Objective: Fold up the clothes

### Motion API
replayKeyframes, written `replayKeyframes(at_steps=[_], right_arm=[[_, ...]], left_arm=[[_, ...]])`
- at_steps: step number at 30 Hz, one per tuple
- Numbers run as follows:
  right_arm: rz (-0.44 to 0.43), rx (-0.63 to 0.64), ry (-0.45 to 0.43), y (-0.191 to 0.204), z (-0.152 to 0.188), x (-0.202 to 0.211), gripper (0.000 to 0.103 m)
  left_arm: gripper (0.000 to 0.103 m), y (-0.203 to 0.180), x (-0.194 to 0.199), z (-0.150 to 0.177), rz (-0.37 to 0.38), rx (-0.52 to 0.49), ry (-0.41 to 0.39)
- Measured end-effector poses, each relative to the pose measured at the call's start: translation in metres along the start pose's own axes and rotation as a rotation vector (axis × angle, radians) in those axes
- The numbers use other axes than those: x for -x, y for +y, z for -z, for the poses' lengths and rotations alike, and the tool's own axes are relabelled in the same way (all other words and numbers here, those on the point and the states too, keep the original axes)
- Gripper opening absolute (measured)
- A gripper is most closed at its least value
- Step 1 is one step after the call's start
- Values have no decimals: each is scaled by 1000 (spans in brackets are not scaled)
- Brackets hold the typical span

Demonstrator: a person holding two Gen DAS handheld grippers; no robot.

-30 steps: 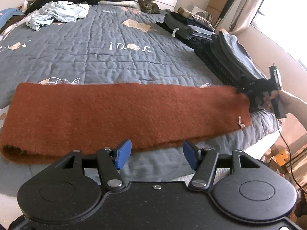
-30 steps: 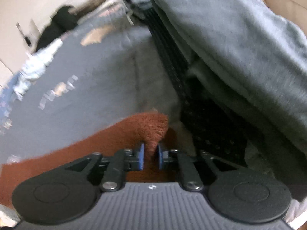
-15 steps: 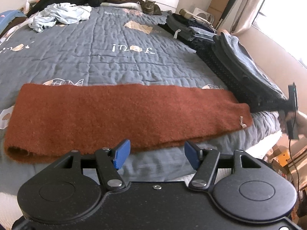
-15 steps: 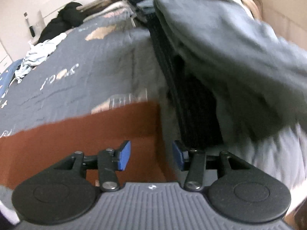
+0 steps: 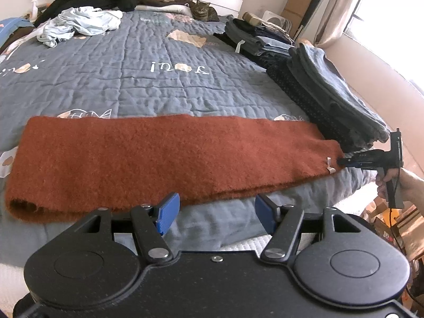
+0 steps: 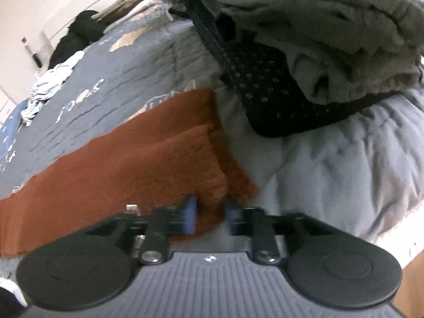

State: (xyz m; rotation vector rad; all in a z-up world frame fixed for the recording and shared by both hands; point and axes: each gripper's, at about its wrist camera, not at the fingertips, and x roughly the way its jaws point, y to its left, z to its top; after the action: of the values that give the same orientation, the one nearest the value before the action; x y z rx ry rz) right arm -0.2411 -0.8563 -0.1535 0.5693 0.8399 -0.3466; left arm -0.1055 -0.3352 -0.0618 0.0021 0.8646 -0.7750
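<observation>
Rust scarf [image 5: 169, 156] lay flat across the bed [image 5: 148, 87]; right claw [image 6: 209, 213] was closing on its end corner, seemingly gripping cloth, though blurred; left claw [image 5: 216, 213] hung apart near the front edge, empty. Best pinched both layers, lifted low, carried across squarely.

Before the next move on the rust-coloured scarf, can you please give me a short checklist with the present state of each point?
1. Rust scarf lies flat and straight across the quilt: ok.
2. Right gripper is at the scarf's end by the white tag, jaws closing with fabric between them: ok.
3. Pads fully pressing the fabric: cannot tell, the view is blurred.
4. Left gripper holds the scarf: not ok, it is open and short of the near edge.
5. Folded stack keeps clear of the scarf's end: cannot tell, it sits very close.
6. Quilt beyond the scarf is free for folding: ok.
</observation>
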Motion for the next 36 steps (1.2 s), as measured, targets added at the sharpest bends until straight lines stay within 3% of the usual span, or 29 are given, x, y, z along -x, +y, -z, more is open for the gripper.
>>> replayKeyframes(at_steps=[5,14,18,21,24,27,32,36], right_arm=[[-14,-70,-76,-10,3,27,9],[145,-155,-75,-38,4,21,13],[69,-91,-155,-3,4,39,14],[-32,-39,-184,40,4,44,23],[-138,-19,-195,87,5,39,37],[-226,6,-168,136,8,22,40],[-268,42,-91,193,23,-6,41],[-276,17,-44,215,39,-14,41]], left_arm=[[63,1,0,0,0,4,-1],[64,16,3,0,-47,4,-9],[67,49,13,-3,-149,14,-18],[70,84,24,-6,-260,26,-24],[70,126,32,-7,-330,104,-25],[70,165,40,-6,-377,197,-34],[70,218,45,2,-322,367,-37],[71,249,35,12,-150,515,-28]])
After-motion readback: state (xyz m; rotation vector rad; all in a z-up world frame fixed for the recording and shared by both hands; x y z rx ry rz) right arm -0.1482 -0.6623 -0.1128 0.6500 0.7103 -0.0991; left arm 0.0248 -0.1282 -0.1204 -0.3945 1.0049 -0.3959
